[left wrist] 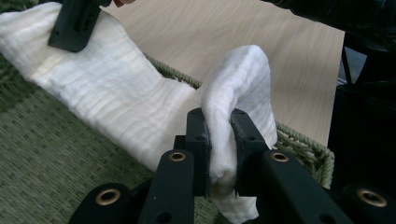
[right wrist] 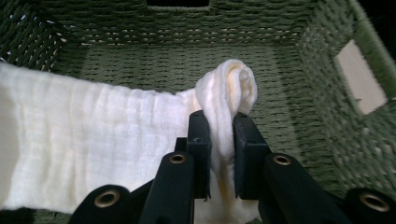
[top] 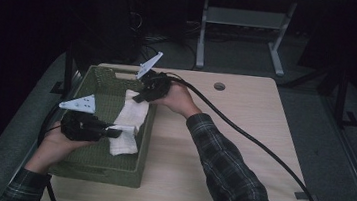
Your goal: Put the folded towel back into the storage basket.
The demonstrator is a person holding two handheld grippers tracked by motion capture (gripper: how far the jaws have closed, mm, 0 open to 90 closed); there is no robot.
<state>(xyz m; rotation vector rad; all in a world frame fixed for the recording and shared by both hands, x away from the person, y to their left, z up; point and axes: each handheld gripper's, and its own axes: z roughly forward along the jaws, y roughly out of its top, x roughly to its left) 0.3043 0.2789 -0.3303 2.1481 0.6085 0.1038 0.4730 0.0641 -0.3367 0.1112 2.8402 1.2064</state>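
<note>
A white cloth hangs over the inside of a green woven basket, stretched between both grippers. My left gripper is shut on the cloth's near end; in the left gripper view a fold of the cloth is pinched between its jaws. My right gripper is shut on the far end, near the basket's right wall. In the right gripper view the cloth bunches up between the jaws above the basket floor. The right gripper's black fingertips also press the cloth at the top left of the left gripper view.
The basket stands on the left part of a light wooden table, whose right side is bare wood with a round cable hole. A thick black cable trails from the right gripper across the table. A table frame stands behind.
</note>
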